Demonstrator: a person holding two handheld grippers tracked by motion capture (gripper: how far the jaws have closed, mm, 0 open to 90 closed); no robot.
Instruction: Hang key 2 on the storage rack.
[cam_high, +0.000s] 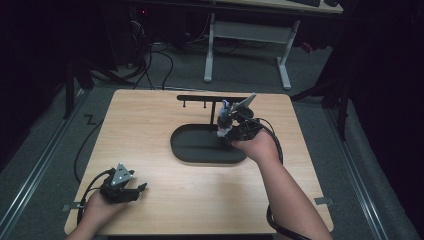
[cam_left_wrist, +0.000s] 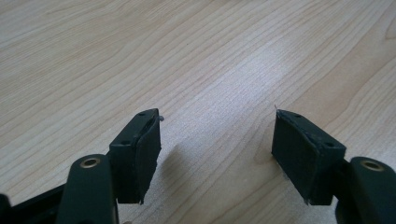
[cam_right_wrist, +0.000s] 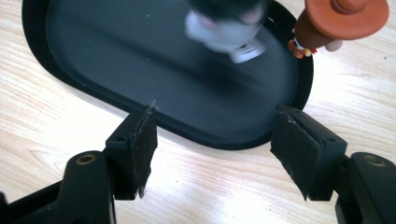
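Both my grippers wide open, nothing held.
Left gripper (cam_high: 131, 190) sits at 7 o'clock on the table (cam_high: 150, 120); right gripper (cam_right_wrist: 215, 135) hovers over the black tray (cam_right_wrist: 60, 84) rim, figurine (cam_right_wrist: 343, 21) at 1 o'clock.

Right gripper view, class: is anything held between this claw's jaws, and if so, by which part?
Nothing is held. The right claw stands open over the near rim of the black tray; the blurred figure is beyond its jaws.

You have nothing to read here; no text, label, brand, number or sign shows legibly on anything in the 3 views.
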